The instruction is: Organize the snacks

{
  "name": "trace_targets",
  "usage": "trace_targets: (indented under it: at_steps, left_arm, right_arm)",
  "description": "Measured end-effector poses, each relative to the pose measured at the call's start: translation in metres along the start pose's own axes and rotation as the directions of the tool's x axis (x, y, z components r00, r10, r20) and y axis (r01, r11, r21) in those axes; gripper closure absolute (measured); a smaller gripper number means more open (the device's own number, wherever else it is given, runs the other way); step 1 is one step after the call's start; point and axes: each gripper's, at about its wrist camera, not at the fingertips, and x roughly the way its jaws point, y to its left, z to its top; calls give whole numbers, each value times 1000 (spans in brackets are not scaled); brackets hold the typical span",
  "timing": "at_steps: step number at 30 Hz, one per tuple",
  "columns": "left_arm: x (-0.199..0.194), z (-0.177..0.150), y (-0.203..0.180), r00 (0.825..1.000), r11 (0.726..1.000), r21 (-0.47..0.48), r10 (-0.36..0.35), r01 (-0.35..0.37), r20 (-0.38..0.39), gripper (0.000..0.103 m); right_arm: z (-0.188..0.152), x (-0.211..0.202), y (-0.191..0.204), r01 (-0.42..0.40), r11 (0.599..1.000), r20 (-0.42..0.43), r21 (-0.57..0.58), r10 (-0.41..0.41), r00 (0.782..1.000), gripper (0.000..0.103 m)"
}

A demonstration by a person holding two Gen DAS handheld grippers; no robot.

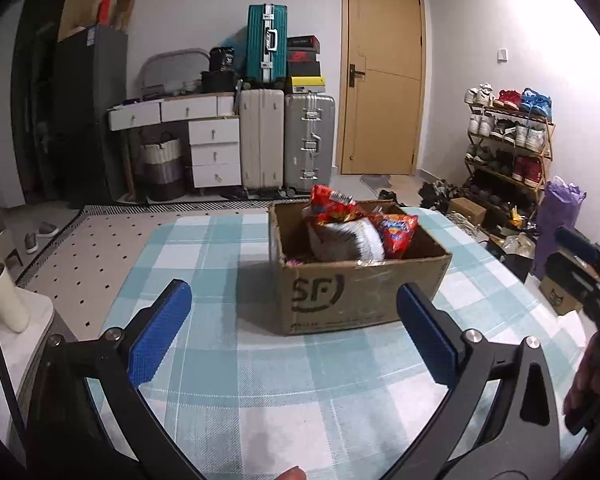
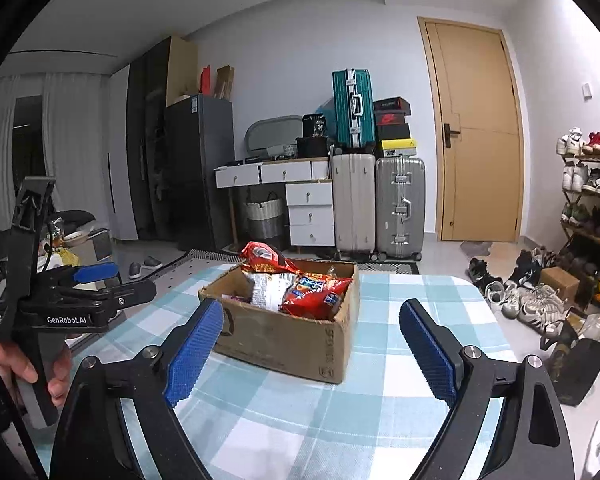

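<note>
**Inspector:** Report the position of the snacks.

**Operator:** I see them packed in the cardboard box (image 1: 360, 280), which sits on the checked tabletop (image 1: 228, 380). A red snack bag (image 1: 332, 202) stands highest at the box's far side, a white bag (image 1: 350, 242) lies below it, and a second red bag (image 1: 396, 234) leans against the box's right wall. My right wrist view shows the same three: red snack bag (image 2: 262, 258), white bag (image 2: 268, 290), second red bag (image 2: 316, 294), all inside the box (image 2: 292, 344).

**Inspector:** And the jaws?

**Operator:** I have both sets spread wide and holding nothing. The left gripper (image 1: 294, 322) hangs short of the box, whose near face shows in the gap between its blue pads. The right gripper (image 2: 312, 338) is likewise short of the box; its near corner falls between the pads. Neither touches the box.

**Inspector:** Anything else near the box?

**Operator:** In my right wrist view, the left gripper (image 2: 96, 276) sits left of the box, apart from it.
</note>
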Motion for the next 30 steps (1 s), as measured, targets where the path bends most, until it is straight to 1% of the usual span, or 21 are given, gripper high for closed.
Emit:
trace_targets:
  at_steps: [3,9,13,18,24,27,30]
  left_arm:
    - [0,-17,1,1000,1000,12,22,-22,15,1]
    - [3,-43,7,1000,1000,-8,30,-30,10,1]
    - [7,-50,9,999,999,-7,32,-32,-2,1]
    - [9,-61,10,1000,999,-25,29,-29,4,1]
    - [13,-76,11,998,998,-7,60,-60,0,1]
    - [12,-77,15,998,998,-25,56,-56,18,1]
    - [12,-76,15,998,998,-22,61,-61,14,1]
  right_arm:
    - [-13,-6,0,7,1000,14,-14,-7,1000,11]
    - [-34,-10,-4,31,999,20,-6,-31,999,8]
    - [-46,-10,-7,41,999,12,-3,-41,999,8]
    - [-53,-10,-7,57,998,2,-20,-57,998,8]
    - [-62,-6,-7,56,998,-5,-28,-56,998,8]
    - [-66,-2,-8,56,998,-24,-28,-56,998,8]
    - [-67,0,-8,53,998,-33,-31,-54,998,8]
